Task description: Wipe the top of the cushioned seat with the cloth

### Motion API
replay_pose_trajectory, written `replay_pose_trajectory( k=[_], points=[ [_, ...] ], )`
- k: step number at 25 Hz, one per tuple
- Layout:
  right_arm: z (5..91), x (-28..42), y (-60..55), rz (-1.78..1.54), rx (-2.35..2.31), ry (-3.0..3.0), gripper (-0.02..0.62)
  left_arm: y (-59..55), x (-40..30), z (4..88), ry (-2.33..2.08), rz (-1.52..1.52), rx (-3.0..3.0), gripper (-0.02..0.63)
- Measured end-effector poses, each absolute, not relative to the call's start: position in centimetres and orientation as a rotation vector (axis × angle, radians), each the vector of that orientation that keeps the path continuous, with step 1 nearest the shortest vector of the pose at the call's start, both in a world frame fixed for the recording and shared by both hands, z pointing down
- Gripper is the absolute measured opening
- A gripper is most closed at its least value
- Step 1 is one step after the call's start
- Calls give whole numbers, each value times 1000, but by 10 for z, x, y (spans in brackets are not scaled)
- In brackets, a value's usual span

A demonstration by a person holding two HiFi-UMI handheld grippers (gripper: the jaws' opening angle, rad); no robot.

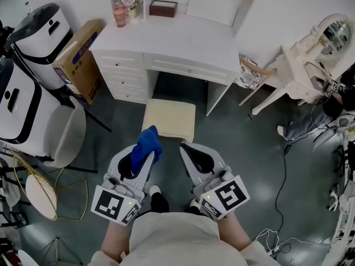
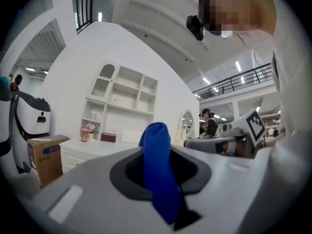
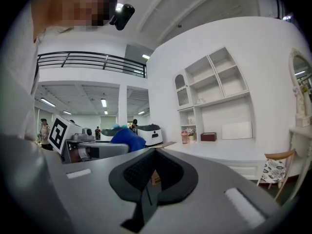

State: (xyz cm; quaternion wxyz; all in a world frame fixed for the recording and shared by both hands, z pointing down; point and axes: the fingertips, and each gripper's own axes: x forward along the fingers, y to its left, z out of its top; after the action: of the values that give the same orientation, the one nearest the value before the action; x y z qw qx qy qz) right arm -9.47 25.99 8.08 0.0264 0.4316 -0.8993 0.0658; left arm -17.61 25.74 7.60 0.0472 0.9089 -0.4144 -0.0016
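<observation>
A cream cushioned seat [image 1: 169,119] stands on the dark floor in front of the white desk [image 1: 183,40]. My left gripper [image 1: 145,152] is shut on a blue cloth [image 1: 148,142] that bunches up out of its jaws; the cloth [image 2: 158,172] fills the jaw gap in the left gripper view. It hangs just short of the seat's near edge, above the floor. My right gripper [image 1: 186,148] is beside it, shut with nothing between its black pads [image 3: 153,177]. The blue cloth [image 3: 127,140] shows at left in the right gripper view.
A cardboard box [image 1: 81,59] leans left of the desk. White machines [image 1: 39,40] and a round white chair [image 1: 61,137] stand at left. A gold wire stool [image 1: 41,190] is near my left. A white vanity table [image 1: 310,65] and cables [image 1: 288,148] lie at right.
</observation>
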Motion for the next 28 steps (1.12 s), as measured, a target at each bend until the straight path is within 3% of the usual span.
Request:
replay_pose_trajectory(
  k=[15,28],
  points=[
    [99,-124,225,275,1492,-2694,-2,213,-212,97,-1110,25,2797,80],
    [118,-110,187,317,1539,-2634,-2,173,-200,120,-1034,55,2778,80]
  ],
)
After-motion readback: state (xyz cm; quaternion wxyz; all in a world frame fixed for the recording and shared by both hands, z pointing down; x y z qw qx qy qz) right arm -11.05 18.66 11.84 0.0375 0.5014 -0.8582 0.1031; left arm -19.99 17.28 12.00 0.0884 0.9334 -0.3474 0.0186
